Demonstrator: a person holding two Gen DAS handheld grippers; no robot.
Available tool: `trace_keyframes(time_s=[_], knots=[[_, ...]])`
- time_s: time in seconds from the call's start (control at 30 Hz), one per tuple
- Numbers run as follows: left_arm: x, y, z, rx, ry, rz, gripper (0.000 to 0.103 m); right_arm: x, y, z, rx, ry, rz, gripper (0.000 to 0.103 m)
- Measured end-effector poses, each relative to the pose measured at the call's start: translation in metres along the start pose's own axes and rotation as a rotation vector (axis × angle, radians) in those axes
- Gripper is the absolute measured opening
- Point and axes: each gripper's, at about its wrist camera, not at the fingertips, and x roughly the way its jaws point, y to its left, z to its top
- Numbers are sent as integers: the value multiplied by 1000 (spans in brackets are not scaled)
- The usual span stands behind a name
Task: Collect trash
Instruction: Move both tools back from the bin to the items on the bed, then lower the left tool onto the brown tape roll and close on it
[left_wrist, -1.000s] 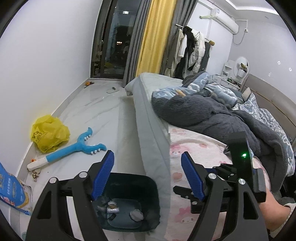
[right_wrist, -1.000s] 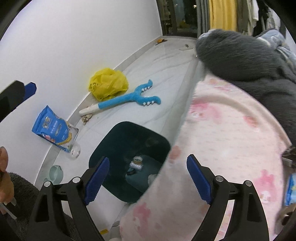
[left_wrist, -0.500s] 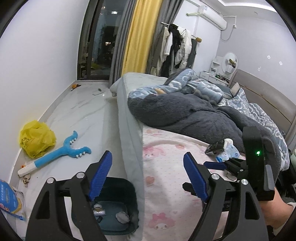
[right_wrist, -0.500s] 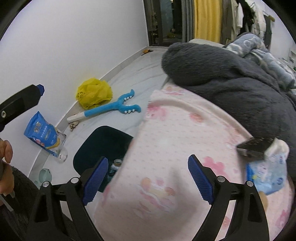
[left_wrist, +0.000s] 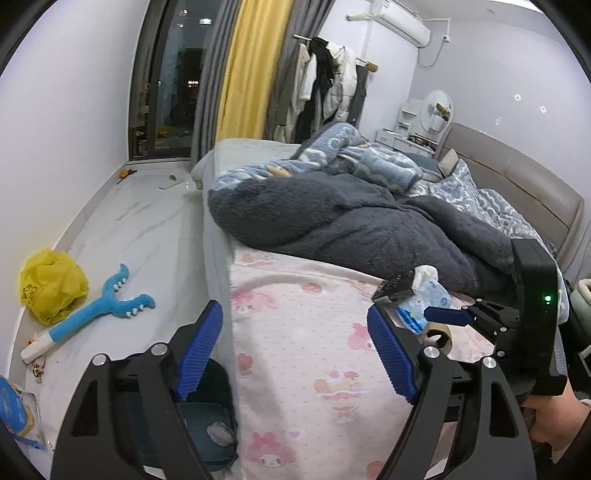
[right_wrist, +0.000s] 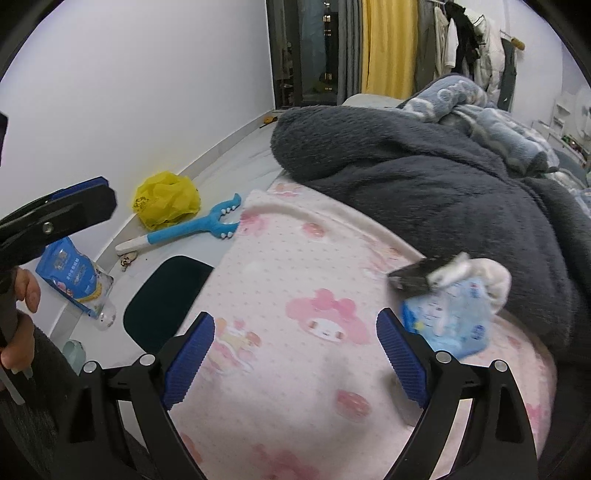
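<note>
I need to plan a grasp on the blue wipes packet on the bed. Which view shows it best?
The right wrist view: the blue wipes packet fills more of the frame, though slightly blurred. In the left wrist view it is smaller and partly hidden behind the right gripper.

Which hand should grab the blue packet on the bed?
Probably the right gripper: its open jaws sit just beside the blue packet on the pink sheet.
</note>
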Motion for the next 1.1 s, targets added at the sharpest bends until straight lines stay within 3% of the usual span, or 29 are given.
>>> trace_keyframes(time_s=[0.53,1.1], knots=[[38,-53,-6,27,92,-114,83,-27,-47,-29,9,-37,-25,94],[79,-104,-21,52,195,-246,83,-33,-99,-70,63,14,-35,95]])
